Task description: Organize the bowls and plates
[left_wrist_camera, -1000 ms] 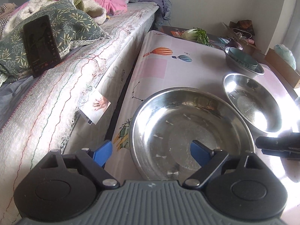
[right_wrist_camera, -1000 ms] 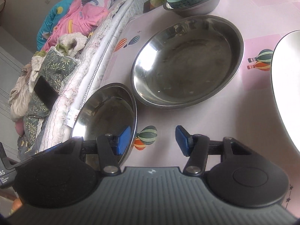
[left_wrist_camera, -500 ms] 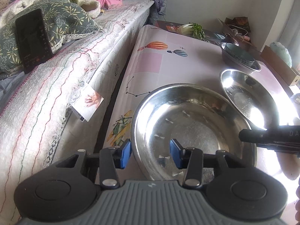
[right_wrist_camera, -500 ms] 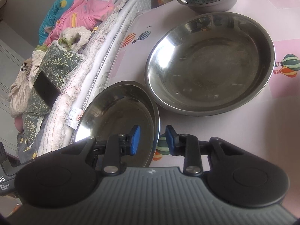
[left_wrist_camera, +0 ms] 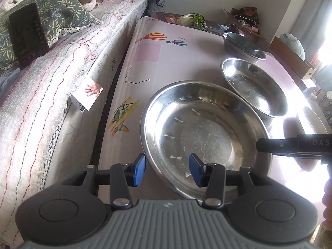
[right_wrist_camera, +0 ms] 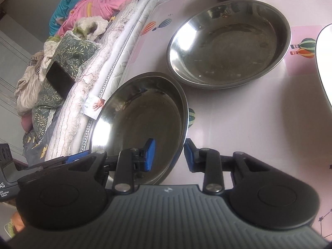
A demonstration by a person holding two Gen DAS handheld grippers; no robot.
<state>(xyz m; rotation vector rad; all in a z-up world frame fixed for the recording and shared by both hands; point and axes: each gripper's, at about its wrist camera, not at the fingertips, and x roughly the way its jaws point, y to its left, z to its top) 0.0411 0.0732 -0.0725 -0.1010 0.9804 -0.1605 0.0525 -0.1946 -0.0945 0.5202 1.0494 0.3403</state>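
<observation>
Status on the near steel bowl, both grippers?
Left gripper straddles the near steel bowl rim, jaws just opening, not clamped. Right gripper just closed on the opposite rim. Second steel bowl sits close behind.

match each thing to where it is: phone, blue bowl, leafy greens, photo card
Things:
1. phone
2. blue bowl
3. leafy greens
4. photo card

Places:
a. inside a metal bowl
b. hanging off the mattress edge
c. by the far end of the table
d. on the leaf-print pillow

Pairs: 1-d, 2-a, 3-c, 4-b
</observation>
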